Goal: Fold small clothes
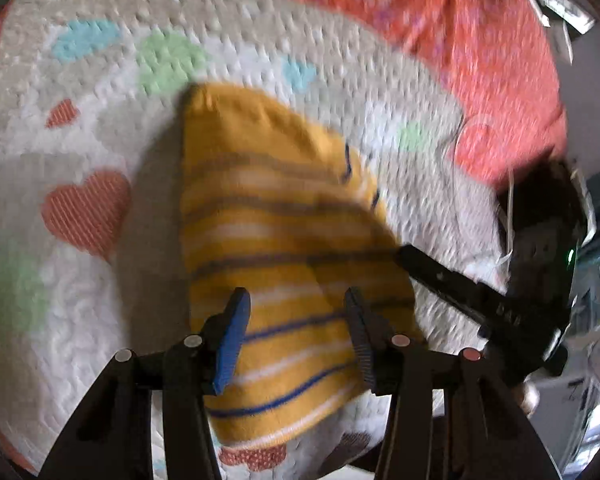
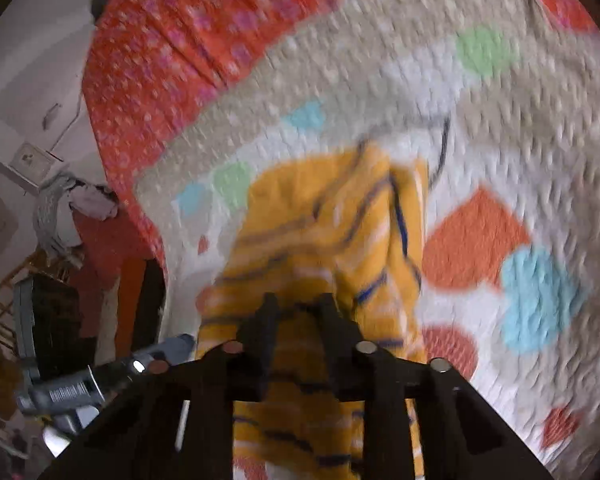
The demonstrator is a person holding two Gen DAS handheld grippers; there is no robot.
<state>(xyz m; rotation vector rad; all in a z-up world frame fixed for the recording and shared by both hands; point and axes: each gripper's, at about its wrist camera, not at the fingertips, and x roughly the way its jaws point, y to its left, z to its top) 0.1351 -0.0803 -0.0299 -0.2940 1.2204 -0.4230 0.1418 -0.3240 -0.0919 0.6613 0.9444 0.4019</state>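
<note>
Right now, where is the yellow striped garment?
In both wrist views the yellow striped garment lies mid-frame on the heart-patterned quilt, between the left gripper fingers, with the orange bedspread beyond.

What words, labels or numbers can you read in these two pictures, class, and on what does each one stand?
None can be read with confidence.
Right gripper: pale marks on its black arm, perhaps letters, too blurred to read.
Left gripper: a strip of marks on its grey body, too small and blurred to read.
Yellow striped garment: stripes only, no print showing.
Quilt: hearts and dots, no writing.
</note>
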